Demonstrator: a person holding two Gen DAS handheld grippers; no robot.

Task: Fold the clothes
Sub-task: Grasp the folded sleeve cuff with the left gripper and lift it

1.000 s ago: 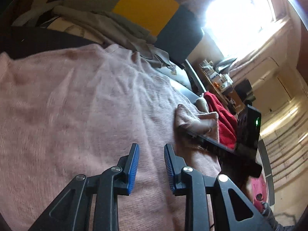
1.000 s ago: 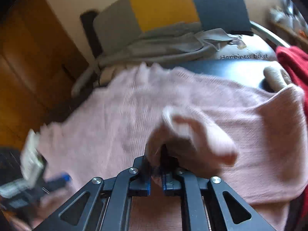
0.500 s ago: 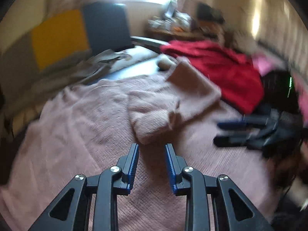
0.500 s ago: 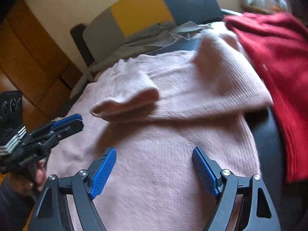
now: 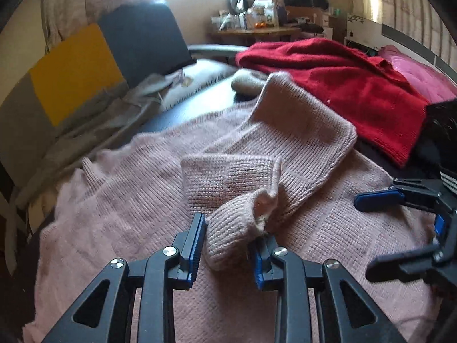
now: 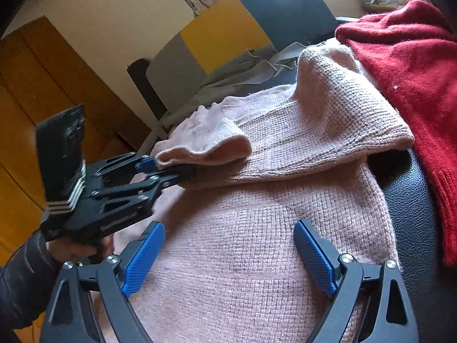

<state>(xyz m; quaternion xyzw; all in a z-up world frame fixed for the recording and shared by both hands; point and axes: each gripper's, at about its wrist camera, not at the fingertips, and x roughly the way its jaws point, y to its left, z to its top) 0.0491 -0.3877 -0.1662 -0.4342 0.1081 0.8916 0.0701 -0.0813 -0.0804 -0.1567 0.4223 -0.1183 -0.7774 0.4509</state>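
Observation:
A pale pink knit sweater (image 5: 120, 214) lies spread over a dark seat, and it also shows in the right wrist view (image 6: 257, 243). One sleeve (image 5: 302, 143) is folded across the body. The sleeve cuff (image 5: 234, 234) sits between the fingers of my left gripper (image 5: 228, 243), which is open around it. In the right wrist view the left gripper (image 6: 160, 171) reaches in at the cuff (image 6: 205, 145). My right gripper (image 6: 228, 260) is wide open and empty just above the sweater's body. It shows at the right edge of the left wrist view (image 5: 405, 217).
A red sweater (image 5: 342, 85) lies right of the pink one on the dark leather seat (image 6: 411, 208). A grey garment (image 5: 94, 123) hangs over a grey, yellow and dark backrest (image 5: 74, 71). A cluttered table (image 5: 257, 28) stands at the back.
My right gripper let go of the sleeve cuff and opened wide. My left gripper moved up to the cuff, which now sits between its fingers.

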